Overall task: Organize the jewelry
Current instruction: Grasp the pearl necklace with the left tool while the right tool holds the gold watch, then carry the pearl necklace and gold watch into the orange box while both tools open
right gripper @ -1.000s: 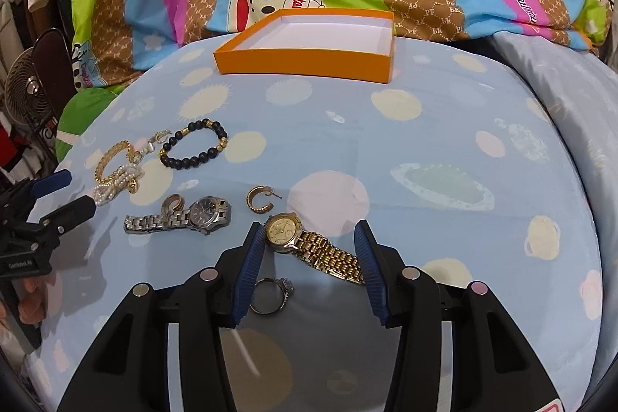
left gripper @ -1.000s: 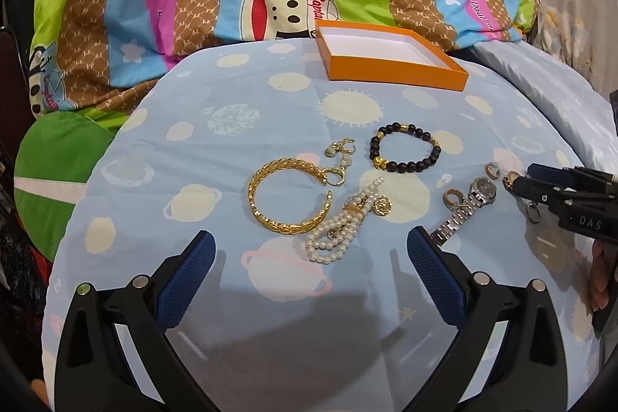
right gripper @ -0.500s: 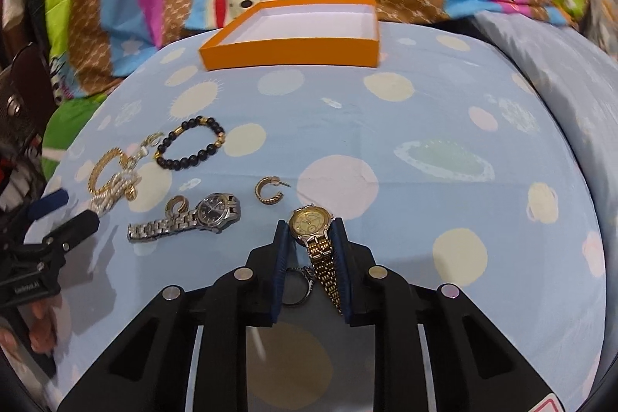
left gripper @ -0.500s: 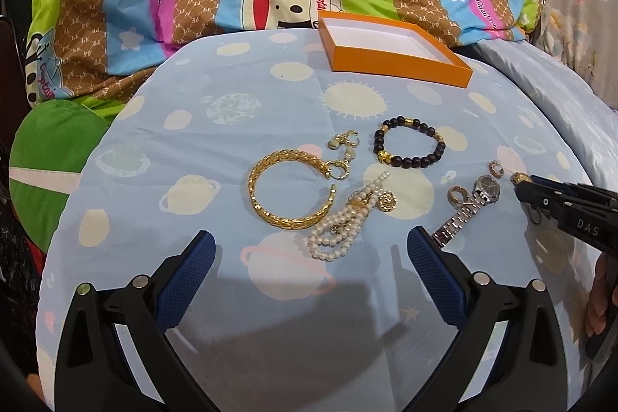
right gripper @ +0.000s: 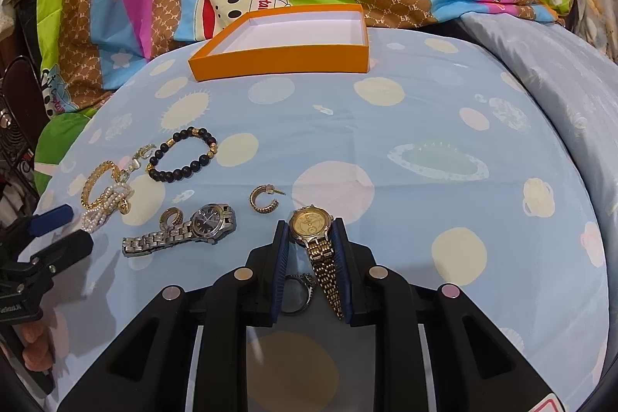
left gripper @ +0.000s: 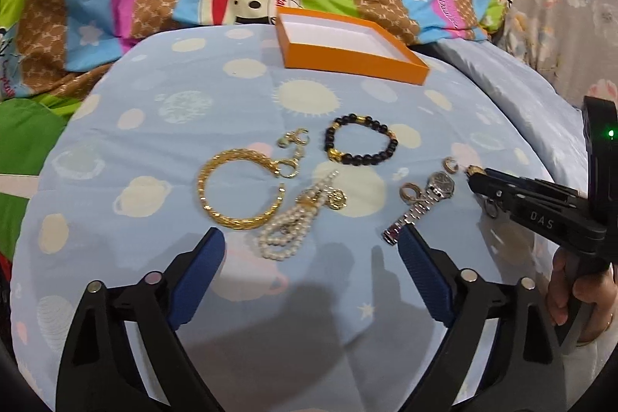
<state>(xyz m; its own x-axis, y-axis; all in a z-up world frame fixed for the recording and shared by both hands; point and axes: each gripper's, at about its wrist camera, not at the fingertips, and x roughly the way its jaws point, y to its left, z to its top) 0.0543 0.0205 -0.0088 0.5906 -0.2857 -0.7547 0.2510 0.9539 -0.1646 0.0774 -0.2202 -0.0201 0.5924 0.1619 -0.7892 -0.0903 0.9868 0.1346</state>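
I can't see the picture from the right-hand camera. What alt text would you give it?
Blue-padded right tongs are closed on a gold watch lying on a blue bedsheet, with a ring between the pads. To the left lie a silver watch, an earring and bracelets; an empty orange box sits behind.

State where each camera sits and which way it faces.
Left wrist: on the open left gripper, facing the orange box over the gold bangle; the right gripper and a hand enter at right.
Right wrist: on the right gripper, shut on the gold watch, facing the box; the left gripper shows at left.
Shared: box, bead bracelet, silver watch.
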